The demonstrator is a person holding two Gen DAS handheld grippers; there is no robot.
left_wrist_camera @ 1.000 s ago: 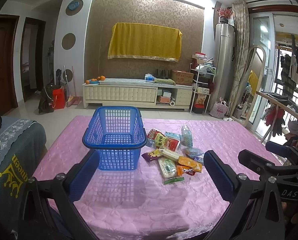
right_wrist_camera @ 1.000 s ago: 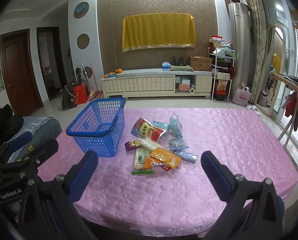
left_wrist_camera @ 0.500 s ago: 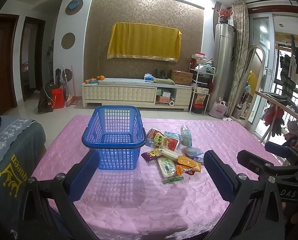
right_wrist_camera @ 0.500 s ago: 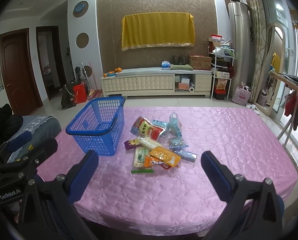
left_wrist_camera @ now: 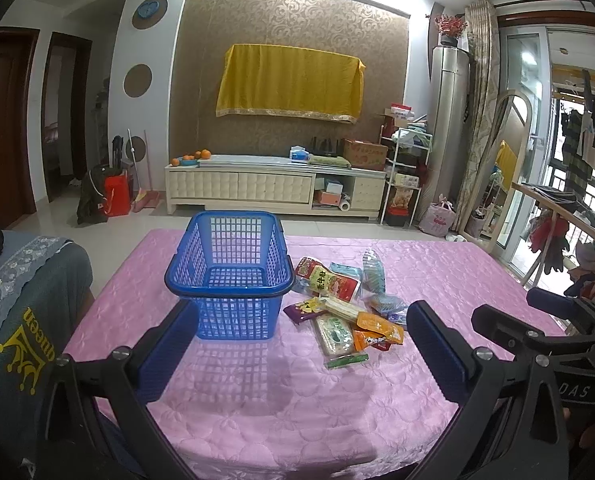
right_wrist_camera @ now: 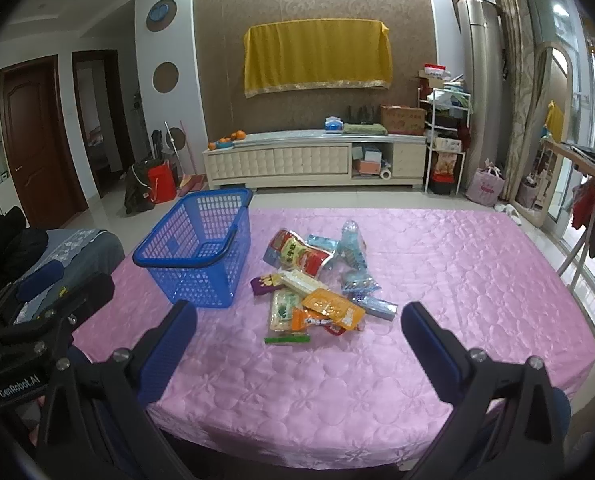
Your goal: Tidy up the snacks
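Note:
A blue plastic basket [left_wrist_camera: 229, 276] stands empty on the pink quilted table cover [left_wrist_camera: 257, 392]; it also shows in the right wrist view [right_wrist_camera: 201, 252]. A pile of snack packets [left_wrist_camera: 343, 304] lies just right of the basket, with a red and yellow packet [right_wrist_camera: 297, 256], an orange packet [right_wrist_camera: 333, 306] and a small green strip [right_wrist_camera: 287, 339] among them. My left gripper [left_wrist_camera: 301, 344] is open and empty, held near the table's front edge. My right gripper [right_wrist_camera: 297, 344] is open and empty, in front of the pile.
A grey cushioned seat [left_wrist_camera: 21, 320] stands at the table's left side. A white TV cabinet [left_wrist_camera: 273, 190] lines the far wall. A wooden rail with hung clothes [left_wrist_camera: 561, 232] is at the right. Each gripper shows at the edge of the other's view.

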